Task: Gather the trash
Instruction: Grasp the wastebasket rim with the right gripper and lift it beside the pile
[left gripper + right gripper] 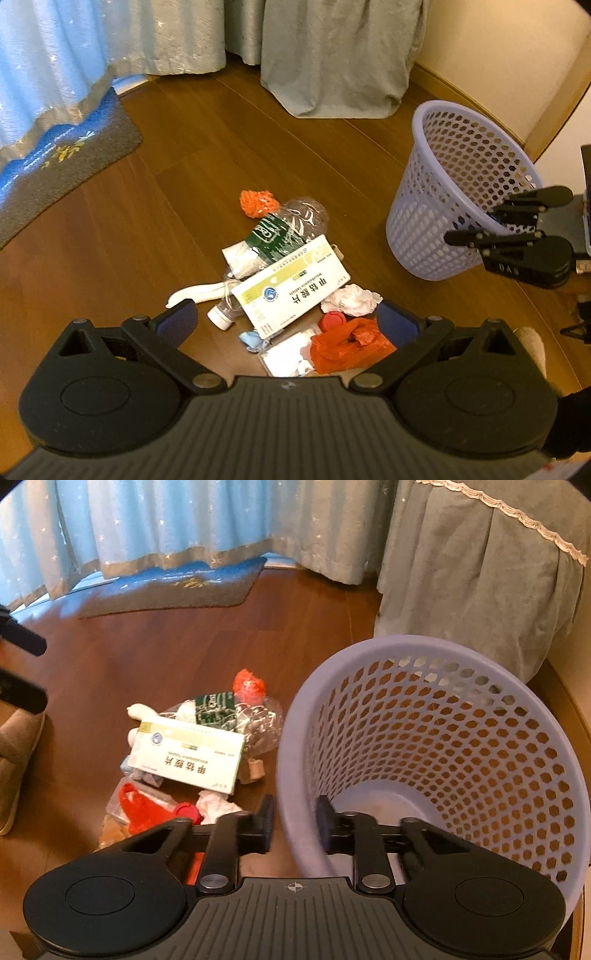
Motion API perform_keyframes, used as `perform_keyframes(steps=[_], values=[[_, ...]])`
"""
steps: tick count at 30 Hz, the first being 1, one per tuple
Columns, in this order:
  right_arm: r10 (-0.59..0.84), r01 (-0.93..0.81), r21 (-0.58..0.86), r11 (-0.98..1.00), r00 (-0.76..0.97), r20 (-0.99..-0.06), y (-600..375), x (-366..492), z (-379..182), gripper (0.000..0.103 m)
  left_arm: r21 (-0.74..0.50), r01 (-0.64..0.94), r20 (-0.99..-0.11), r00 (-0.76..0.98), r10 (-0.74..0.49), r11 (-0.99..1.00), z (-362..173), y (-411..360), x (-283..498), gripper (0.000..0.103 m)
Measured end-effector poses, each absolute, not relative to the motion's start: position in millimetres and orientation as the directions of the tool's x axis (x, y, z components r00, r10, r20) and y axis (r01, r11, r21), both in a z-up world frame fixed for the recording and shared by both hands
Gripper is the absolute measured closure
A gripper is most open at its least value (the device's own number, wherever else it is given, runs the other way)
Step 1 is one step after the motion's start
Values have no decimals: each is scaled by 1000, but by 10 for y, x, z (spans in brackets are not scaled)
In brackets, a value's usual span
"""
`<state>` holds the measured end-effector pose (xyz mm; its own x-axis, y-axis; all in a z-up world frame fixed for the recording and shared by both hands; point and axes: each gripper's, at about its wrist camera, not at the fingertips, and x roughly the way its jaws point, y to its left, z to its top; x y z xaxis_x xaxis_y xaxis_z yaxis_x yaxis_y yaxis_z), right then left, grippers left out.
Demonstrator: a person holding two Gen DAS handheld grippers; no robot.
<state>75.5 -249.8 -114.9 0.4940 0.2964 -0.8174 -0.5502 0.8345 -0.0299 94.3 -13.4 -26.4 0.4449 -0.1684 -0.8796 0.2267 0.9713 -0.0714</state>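
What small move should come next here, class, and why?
Probably lower the left tool, which is open, onto the red plastic bag just beneath it and close. The right tool is already pinching the basket rim, and the basket is empty.

Two black handheld grippers, a dark sleeve, a grey slipper

The left gripper [284, 321] has a ribbed grey-black body, round side discs, silver pivot screws and blue textured fingertips [177, 319]; the right gripper [293, 821] matches, with a small crosshair mark. A grey slipper [14, 764] and dark sleeve [570, 424] show.
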Motion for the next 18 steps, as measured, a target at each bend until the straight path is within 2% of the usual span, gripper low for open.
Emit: perform_keyframes(steps=[8, 11, 13, 18], values=[[253, -577, -102, 810, 502, -827, -2462, 718, -1234, 90, -91, 257, -884, 423, -197, 962, -288, -214, 933, 2], [226, -580, -147, 801, 521, -823, -2454, 684, -1238, 98, -103, 248, -887, 414, -202, 963, -297, -219, 931, 2], [211, -585, -166, 794, 521, -827, -2446, 664, -1230, 98, -112, 245, -893, 401, -205, 963, -298, -222, 926, 2], [119, -633, -319, 706, 550, -827, -2393, 466, -1222, 98, -126, 267, -887, 400, -229, 956, -266, -322, 936, 2]])
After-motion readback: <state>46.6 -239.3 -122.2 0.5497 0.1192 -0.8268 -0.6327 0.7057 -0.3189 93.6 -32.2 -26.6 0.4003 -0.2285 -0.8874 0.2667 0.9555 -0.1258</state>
